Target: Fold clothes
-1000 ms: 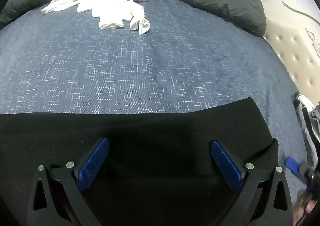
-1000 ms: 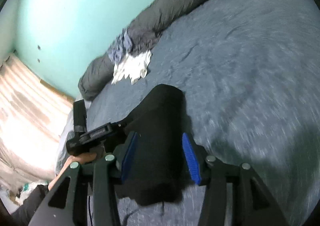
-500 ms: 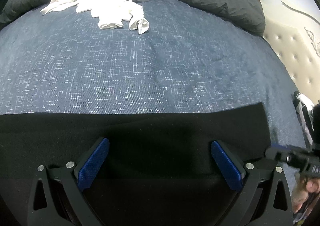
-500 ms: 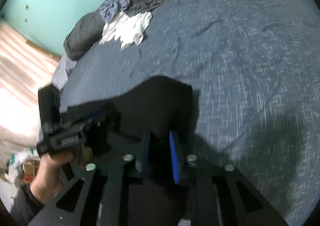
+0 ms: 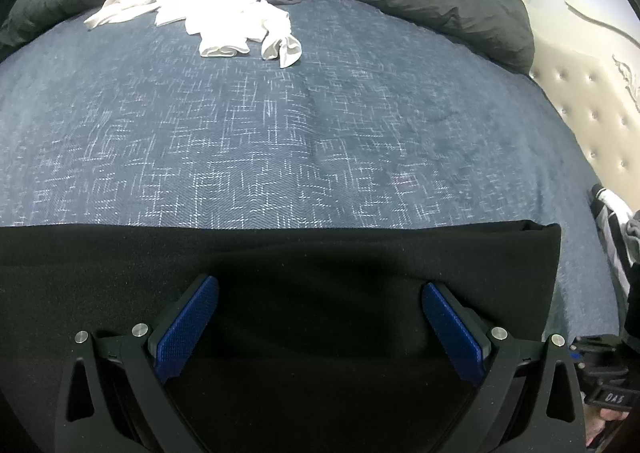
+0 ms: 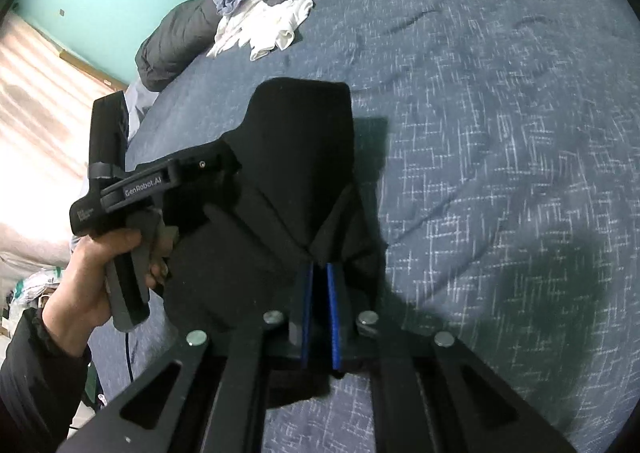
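Clamped on a pinch of the black garment (image 6: 296,157) – right gripper (image 6: 319,273). Spread wide above the same cloth – left gripper (image 5: 320,305), pads untouching. Laid across the blue bedspread (image 5: 280,133).

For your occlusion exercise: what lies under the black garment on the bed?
The black garment lies on the blue bedspread, visible all around it. Whatever sits directly beneath is covered.

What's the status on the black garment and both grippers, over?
Right gripper shut on black garment. Left gripper open over it. White clothes far off, nothing in the way.
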Demonstrator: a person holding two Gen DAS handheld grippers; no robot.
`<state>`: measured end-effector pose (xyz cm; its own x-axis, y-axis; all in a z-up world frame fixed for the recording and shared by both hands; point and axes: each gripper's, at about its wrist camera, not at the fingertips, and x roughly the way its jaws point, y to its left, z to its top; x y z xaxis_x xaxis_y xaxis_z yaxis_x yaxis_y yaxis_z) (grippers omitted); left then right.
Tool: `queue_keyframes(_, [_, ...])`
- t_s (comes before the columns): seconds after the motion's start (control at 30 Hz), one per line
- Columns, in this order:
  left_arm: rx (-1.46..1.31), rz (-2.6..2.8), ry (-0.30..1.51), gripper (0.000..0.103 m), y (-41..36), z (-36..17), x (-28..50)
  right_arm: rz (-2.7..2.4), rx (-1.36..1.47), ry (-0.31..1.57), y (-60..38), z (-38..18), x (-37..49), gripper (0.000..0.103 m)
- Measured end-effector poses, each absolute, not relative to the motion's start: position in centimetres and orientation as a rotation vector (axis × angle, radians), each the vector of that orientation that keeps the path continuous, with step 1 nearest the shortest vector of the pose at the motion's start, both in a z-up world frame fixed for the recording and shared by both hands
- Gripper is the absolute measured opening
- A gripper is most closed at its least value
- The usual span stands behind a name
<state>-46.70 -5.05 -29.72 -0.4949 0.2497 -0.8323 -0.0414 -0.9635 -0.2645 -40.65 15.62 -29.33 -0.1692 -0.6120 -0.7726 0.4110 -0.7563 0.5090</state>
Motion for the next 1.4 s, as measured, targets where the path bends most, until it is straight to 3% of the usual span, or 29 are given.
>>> queue_keyframes(0.23, [-1.469,2.568,-0.292,0.103,-4.9,-29.8,-46.6,-2.030,1.365,-0.347,17.7,-28.4,-40.5,0.004])
queue_keyframes(0.3, [-1.468,2.561,-0.305,0.103,-5.0,-29.8,-46.7,-2.082,1.305,-0.408,18.5,-27.4,-41.2,0.009])
queue_keyframes(0.4, [-1.473,2.557,-0.311,0.103,-5.0,-29.8,-46.6,-2.077,1.271,-0.546,19.1,-27.4,-43.0,0.037])
queue_keyframes(0.6, [-1.471,2.554,-0.320,0.103,-5.1,-29.8,-46.6,-2.001,1.351,-0.557,17.2,-29.6,-43.8,0.037])
queue_keyframes(0.67, [-1.471,2.555,-0.314,0.103,-5.0,-29.9,-46.5,-1.989,1.336,-0.557,17.1,-30.2,-43.4,0.036])
queue_keyframes(0.73, [-1.470,2.556,-0.309,0.103,-5.0,-29.9,-46.5,-1.981,1.324,-0.580,17.2,-30.6,-43.1,0.022])
queue_keyframes(0.93, [-1.471,2.552,-0.323,0.103,-5.1,-30.0,-46.5,-1.974,1.290,-0.699,19.7,-31.2,-41.0,0.006])
queue_keyframes(1.4, [-1.459,2.556,-0.318,0.103,-5.1,-30.1,-46.4,-1.997,1.241,-0.708,20.0,-30.7,-37.9,0.004])
